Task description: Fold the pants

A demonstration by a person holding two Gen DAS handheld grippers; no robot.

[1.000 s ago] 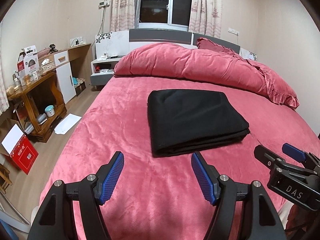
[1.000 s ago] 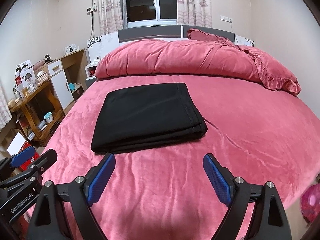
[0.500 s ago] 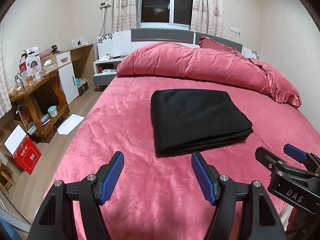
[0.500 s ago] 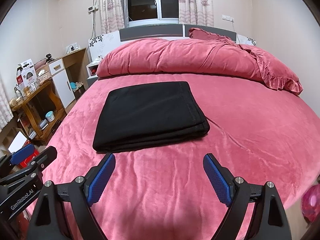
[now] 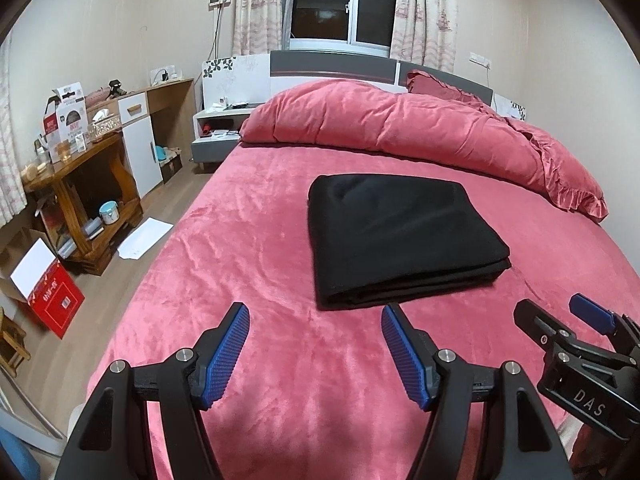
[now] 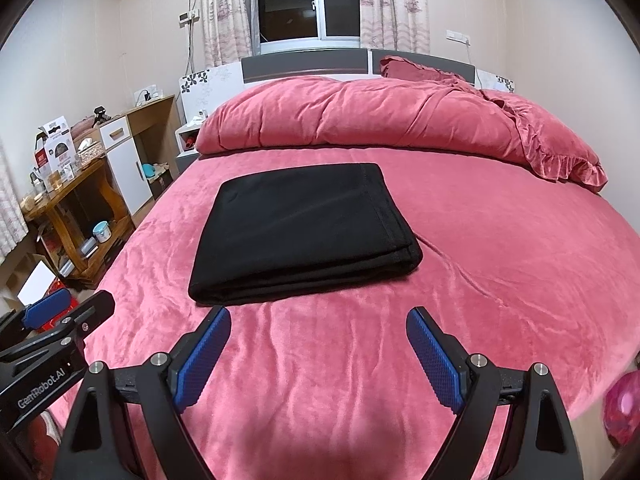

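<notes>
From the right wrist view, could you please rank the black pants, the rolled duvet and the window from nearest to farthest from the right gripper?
1. Black pants: folded on the bed just ahead of the right gripper, slightly left.
2. Duvet: rolled across the head of the bed, behind the pants.
3. Window: on the back wall, above the headboard.

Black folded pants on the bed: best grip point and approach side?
Judging by pose, take the pants at the stacked near edge, coming low from the foot of the bed. The layers end there in a thick lip facing both open grippers, left gripper and right gripper; the top is flat.
</notes>
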